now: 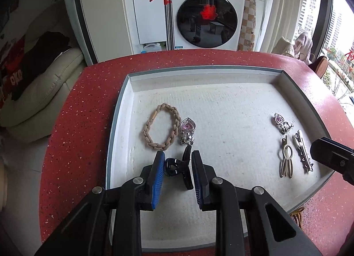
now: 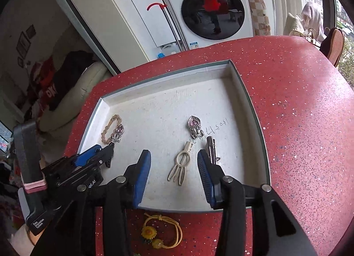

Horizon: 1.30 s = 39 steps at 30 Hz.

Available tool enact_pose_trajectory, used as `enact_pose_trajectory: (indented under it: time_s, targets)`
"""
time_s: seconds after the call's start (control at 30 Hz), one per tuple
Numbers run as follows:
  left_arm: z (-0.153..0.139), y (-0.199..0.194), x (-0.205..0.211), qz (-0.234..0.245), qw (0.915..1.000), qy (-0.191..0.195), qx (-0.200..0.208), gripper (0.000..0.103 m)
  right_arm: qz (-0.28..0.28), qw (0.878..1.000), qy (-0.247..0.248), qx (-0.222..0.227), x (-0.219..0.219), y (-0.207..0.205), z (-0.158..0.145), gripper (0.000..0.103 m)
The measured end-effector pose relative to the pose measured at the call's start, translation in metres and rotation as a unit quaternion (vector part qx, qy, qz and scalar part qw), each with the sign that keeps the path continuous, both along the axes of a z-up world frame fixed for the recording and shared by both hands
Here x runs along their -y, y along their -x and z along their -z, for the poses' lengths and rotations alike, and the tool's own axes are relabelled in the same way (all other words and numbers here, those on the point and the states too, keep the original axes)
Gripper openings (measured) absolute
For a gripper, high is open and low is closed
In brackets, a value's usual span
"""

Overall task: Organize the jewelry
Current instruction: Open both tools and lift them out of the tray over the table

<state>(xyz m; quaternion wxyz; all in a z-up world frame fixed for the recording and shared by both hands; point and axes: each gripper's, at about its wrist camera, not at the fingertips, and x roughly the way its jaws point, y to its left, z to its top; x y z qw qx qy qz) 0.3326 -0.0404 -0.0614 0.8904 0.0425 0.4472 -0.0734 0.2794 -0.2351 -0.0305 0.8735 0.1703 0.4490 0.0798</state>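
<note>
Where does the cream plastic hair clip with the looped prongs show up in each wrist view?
Left wrist view: the cream plastic hair clip lies right of centre on the white tray, just left of the silver metal barrette.
Right wrist view: it lies in the middle, seen between the open right gripper fingers.
Shared landmark: the silver heart-shaped earring just beyond it.

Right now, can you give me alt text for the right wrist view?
The right tongs hang open over a cream hair clip lying in a shallow white tray on a red speckled table. A silver clip lies beside the right finger; a yellow hair tie lies outside the tray.
</note>
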Motion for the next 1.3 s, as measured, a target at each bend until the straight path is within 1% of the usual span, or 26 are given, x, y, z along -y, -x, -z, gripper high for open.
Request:
enact_pose_trajectory:
  time_s: [0.03, 0.07, 0.1, 0.13, 0.2, 0.3, 0.37, 0.43, 0.47, 0.5, 0.6, 0.67, 0.7, 0.87, 0.9, 0.93, 1.07, 1.13, 1.2, 1.3]
  targets:
    - [-0.001, 0.0, 0.001, 0.0, 1.0, -0.001, 0.002, 0.044, 0.003, 1.0, -0.004, 0.002, 0.002, 0.004, -0.003, 0.048]
    - [-0.003, 0.002, 0.001, 0.0, 1.0, -0.002, 0.004, 0.048, 0.006, 1.0, -0.007, 0.004, 0.003, 0.009, -0.005, 0.048]
    - [-0.005, 0.003, 0.001, -0.001, 1.0, -0.003, 0.008, 0.083, 0.009, 1.0, -0.009, 0.006, 0.004, 0.013, -0.007, 0.048]
    - [-0.007, 0.006, -0.001, -0.006, 0.9998, -0.003, 0.017, 0.103, 0.013, 1.0, -0.011, 0.008, 0.005, 0.017, -0.009, 0.048]
    - [-0.016, 0.014, -0.002, -0.011, 0.9987, -0.005, 0.049, 0.103, 0.017, 1.0, -0.018, 0.009, 0.008, 0.026, -0.012, 0.049]
    - [-0.022, 0.015, -0.001, -0.002, 0.9989, -0.008, 0.046, 0.103, 0.019, 1.0, -0.017, 0.006, 0.009, 0.036, -0.011, 0.049]
    - [-0.027, 0.02, -0.003, -0.004, 0.9986, -0.005, 0.053, 0.103, 0.02, 1.0, -0.016, 0.002, 0.01, 0.044, -0.011, 0.05]
    - [-0.032, 0.026, -0.005, -0.002, 0.9982, 0.003, 0.06, 0.103, 0.022, 1.0, -0.016, 0.0, 0.012, 0.052, -0.01, 0.052]
    - [-0.034, 0.031, -0.006, 0.0, 0.998, 0.004, 0.063, 0.103, 0.022, 1.0, -0.015, 0.0, 0.012, 0.057, -0.01, 0.059]
    - [-0.036, 0.036, -0.007, 0.002, 0.9978, 0.004, 0.067, 0.103, 0.023, 1.0, -0.015, 0.0, 0.012, 0.061, -0.011, 0.068]
    - [-0.043, 0.053, -0.01, 0.008, 0.9972, 0.005, 0.074, 0.103, 0.024, 1.0, -0.017, 0.007, 0.013, 0.076, -0.013, 0.082]
    - [-0.046, 0.067, -0.014, 0.01, 0.9969, 0.012, 0.078, 0.103, 0.023, 1.0, -0.016, 0.011, 0.011, 0.085, -0.014, 0.082]
    - [-0.048, 0.074, -0.016, 0.01, 0.9968, 0.016, 0.078, 0.103, 0.024, 1.0, -0.015, 0.013, 0.011, 0.089, -0.015, 0.085]
    - [-0.048, 0.106, -0.029, 0.009, 0.9969, 0.034, 0.07, 0.103, 0.022, 0.999, -0.02, 0.034, 0.01, 0.115, -0.022, 0.09]
    - [-0.046, 0.113, -0.031, 0.008, 0.9971, 0.036, 0.066, 0.103, 0.021, 0.999, -0.02, 0.037, 0.01, 0.121, -0.024, 0.098]
    - [-0.045, 0.119, -0.034, 0.006, 0.9972, 0.04, 0.064, 0.103, 0.021, 0.999, -0.021, 0.043, 0.01, 0.126, -0.026, 0.103]
    - [-0.04, 0.14, -0.043, -0.004, 0.9972, 0.048, 0.057, 0.103, 0.024, 0.997, -0.028, 0.061, 0.009, 0.147, -0.03, 0.103]
    - [-0.036, 0.151, -0.045, -0.005, 0.9976, 0.045, 0.053, 0.103, 0.026, 0.997, -0.033, 0.066, 0.009, 0.156, -0.032, 0.103]
    - [-0.033, 0.161, -0.046, -0.006, 0.9979, 0.043, 0.048, 0.103, 0.023, 0.997, -0.037, 0.061, 0.009, 0.163, -0.032, 0.103]
    - [-0.03, 0.175, -0.047, -0.011, 0.9983, 0.033, 0.047, 0.103, 0.021, 0.998, -0.03, 0.048, 0.007, 0.174, -0.03, 0.103]
